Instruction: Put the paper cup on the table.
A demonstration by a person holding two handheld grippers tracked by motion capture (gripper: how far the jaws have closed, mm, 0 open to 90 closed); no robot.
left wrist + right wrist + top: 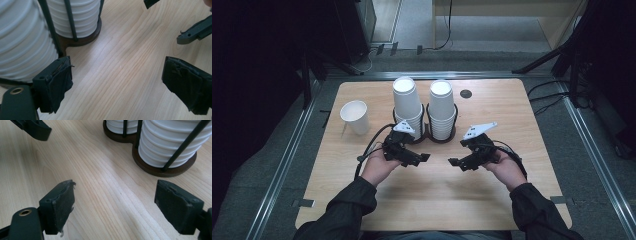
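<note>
Both tools are held low over the wooden counter point(492, 195) with jaws apart and nothing between them, the left tool point(424, 157) just beside the left cup stack point(408, 107), apparently lined up for drawing a cup. Two stacks are kept upright in a wire holder point(427, 134); the right tool point(454, 162) waits nearby. A single paper cup point(354, 116) stands apart at the left.

Matt pale wood table point(492, 195), white ribbed paper cups point(442, 112), worn black claw pads point(61, 206)
</note>
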